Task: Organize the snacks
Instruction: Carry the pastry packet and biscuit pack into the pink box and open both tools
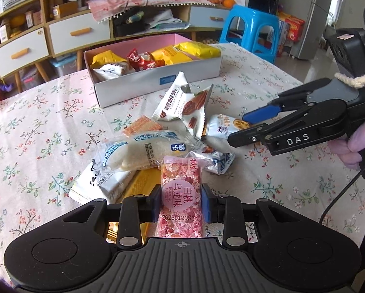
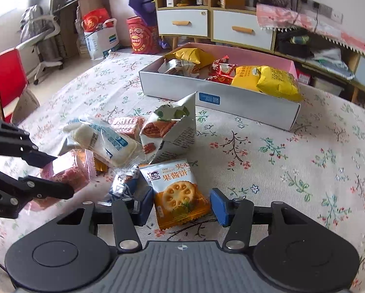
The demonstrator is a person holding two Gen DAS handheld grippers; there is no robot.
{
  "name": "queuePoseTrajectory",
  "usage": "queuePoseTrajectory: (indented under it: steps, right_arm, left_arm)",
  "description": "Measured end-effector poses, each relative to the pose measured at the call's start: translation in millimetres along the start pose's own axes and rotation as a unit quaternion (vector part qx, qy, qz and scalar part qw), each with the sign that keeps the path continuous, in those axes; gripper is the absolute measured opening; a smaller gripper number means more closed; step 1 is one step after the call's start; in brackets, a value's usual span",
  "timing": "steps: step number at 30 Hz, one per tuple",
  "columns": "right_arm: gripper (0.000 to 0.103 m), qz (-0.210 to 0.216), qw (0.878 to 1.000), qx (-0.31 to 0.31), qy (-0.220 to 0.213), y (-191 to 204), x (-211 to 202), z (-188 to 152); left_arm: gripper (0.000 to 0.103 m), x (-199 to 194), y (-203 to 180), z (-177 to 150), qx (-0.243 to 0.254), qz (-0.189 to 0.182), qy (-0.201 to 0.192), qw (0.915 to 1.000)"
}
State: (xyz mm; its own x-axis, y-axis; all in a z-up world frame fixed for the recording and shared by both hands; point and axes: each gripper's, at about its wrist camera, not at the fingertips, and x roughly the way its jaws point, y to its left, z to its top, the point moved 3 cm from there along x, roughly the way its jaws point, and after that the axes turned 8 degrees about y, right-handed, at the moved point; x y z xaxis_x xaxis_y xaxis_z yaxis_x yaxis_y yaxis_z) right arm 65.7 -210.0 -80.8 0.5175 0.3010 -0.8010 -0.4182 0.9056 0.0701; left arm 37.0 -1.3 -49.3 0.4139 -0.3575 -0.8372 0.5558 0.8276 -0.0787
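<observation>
Pink nougat bar [image 1: 181,195] clamped in your left claw [image 1: 181,206], long axis pointing ahead; box [image 1: 158,85] straight beyond. Your right claw [image 2: 181,206] sits apart, straddling the biscuit pack [image 2: 178,193].

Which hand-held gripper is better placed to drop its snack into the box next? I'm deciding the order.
Left. The left hand-held gripper already clamps the pink nougat bar; the right hand-held gripper only straddles the jam biscuit packet, one pad apart, ahead of the box.

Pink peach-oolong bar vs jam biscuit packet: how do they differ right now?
The pink peach-oolong bar is long and clamped in the left gripper. The jam biscuit packet is squarish, orange and white, lying on the tablecloth between the right gripper's fingers, unpinched. Both are sealed snacks outside the box.
</observation>
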Motion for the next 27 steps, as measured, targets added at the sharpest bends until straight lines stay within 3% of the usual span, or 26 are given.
queuePoseTrajectory:
  steps: [10, 27]
  right_arm:
    - [0.041, 0.015, 0.999, 0.034, -0.010, 1, -24, 8]
    - [0.041, 0.016, 0.995, 0.086, -0.038, -16, -41, 45]
  left_arm:
    - [0.029, -17, 3, 13, -0.020, -0.009, -0.025, 0.9994]
    - [0.029, -26, 3, 53, -0.040, 0.016, -0.075, 0.9963]
